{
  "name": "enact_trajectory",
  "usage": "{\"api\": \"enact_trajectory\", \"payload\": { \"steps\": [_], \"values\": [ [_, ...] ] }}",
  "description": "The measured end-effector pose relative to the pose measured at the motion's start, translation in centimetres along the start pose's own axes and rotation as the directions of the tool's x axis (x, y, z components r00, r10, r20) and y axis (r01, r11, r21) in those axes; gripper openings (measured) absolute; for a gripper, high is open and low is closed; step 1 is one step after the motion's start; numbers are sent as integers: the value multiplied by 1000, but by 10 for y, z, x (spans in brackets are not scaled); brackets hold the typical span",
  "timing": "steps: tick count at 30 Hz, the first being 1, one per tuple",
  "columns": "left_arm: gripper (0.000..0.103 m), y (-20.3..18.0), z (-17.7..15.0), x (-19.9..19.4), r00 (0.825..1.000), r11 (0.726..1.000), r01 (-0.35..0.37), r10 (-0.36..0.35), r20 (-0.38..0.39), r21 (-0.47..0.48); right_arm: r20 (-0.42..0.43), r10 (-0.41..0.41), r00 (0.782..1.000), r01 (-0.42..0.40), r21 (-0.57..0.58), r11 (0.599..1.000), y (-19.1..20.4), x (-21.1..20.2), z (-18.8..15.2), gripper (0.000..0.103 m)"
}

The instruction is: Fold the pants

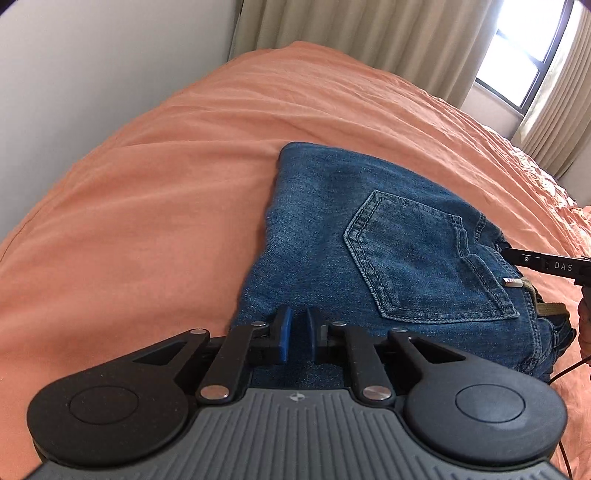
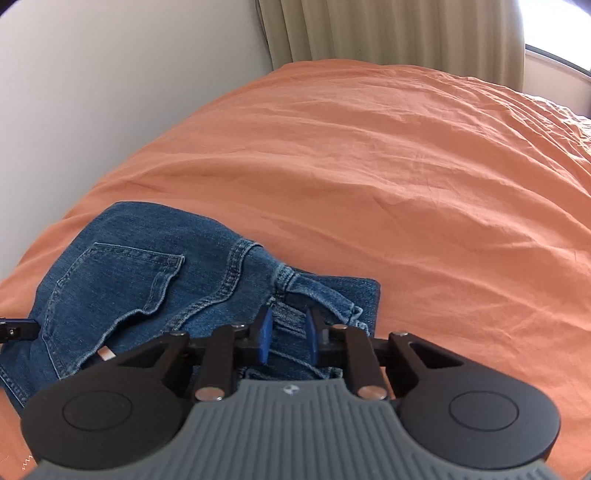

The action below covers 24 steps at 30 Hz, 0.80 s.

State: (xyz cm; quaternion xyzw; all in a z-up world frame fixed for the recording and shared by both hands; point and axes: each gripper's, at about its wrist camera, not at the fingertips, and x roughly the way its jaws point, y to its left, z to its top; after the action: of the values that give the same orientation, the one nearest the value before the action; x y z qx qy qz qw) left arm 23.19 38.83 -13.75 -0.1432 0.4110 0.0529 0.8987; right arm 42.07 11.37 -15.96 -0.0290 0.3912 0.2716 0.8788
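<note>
the bed (image 1: 147, 184), covered in an orange sheet, is seen as the widest thing here, and the pants (image 1: 351, 240) are found lying on it as a compact denim bundle with a back pocket (image 1: 424, 258) turned upward. beyond the pants much bare sheet is left, reaching to the wall (image 1: 74, 74) and the curtains (image 1: 351, 29), so open room for moving is judged plentiful on the far side and on the sides of the pants. the near edge of the pants is crowded by both tools.

the left tool (image 1: 297, 334) is held over the near edge of the pants, its blue pads a narrow gap apart with no cloth seen between them. the right tool (image 2: 288, 338) is set low over the waistband end of the pants (image 2: 221, 295), its pads a little apart with denim seams visible in the gap; whether cloth is truly pinched cannot be told.

the fold is judged nearly done. trouble is expected if only the top layer is caught, so the bundle is peeled open. the loose waistband folds and the belt end (image 1: 550, 308) beside the pocket could be snagged and dragged, skewing the stack. the soft sheet under the pants could be gathered with the denim if the pads are pressed too deep.
</note>
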Motion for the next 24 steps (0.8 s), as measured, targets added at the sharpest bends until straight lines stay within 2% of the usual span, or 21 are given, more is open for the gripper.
{"api": "enact_trajectory", "payload": {
  "steps": [1, 3, 5, 8, 10, 13, 18, 20, 24],
  "values": [
    [16, -3, 0, -7, 1000, 1000, -11, 11, 20, 5, 26, 3, 1000, -2, -16, 1000, 5, -10, 0, 16],
    [18, -13, -1, -22, 996, 999, -33, 31, 79, 32, 86, 29, 996, -25, -48, 999, 16, -34, -4, 32],
    [19, -25, -2, -34, 993, 999, -12, 8, 120, 36, 138, 60, 989, -48, -92, 995, 34, -56, -13, 41],
    [19, -48, -7, -39, 989, 998, 26, -34, 144, 57, 158, 70, 985, -47, -142, 989, 60, -71, -30, 41],
    [21, -68, -12, -37, 987, 995, 22, -37, 159, 95, 161, 64, 985, -37, -161, 986, 73, -74, -44, 41],
    [24, -88, -19, -25, 989, 993, 23, -40, 143, 117, 106, 46, 993, -29, -148, 988, 77, -62, -61, 41],
    [25, -99, -33, 11, 996, 992, -37, 25, 91, 125, 61, 47, 997, -39, -124, 992, 69, -38, -77, 45],
    [25, -96, -34, 15, 996, 995, -40, 33, 77, 93, 47, 46, 998, -39, -130, 991, 68, -32, -79, 46],
    [25, -101, -30, 15, 996, 993, -73, 68, 65, 88, 12, 50, 999, -49, -122, 991, 68, -31, -71, 46]
  ]
}}
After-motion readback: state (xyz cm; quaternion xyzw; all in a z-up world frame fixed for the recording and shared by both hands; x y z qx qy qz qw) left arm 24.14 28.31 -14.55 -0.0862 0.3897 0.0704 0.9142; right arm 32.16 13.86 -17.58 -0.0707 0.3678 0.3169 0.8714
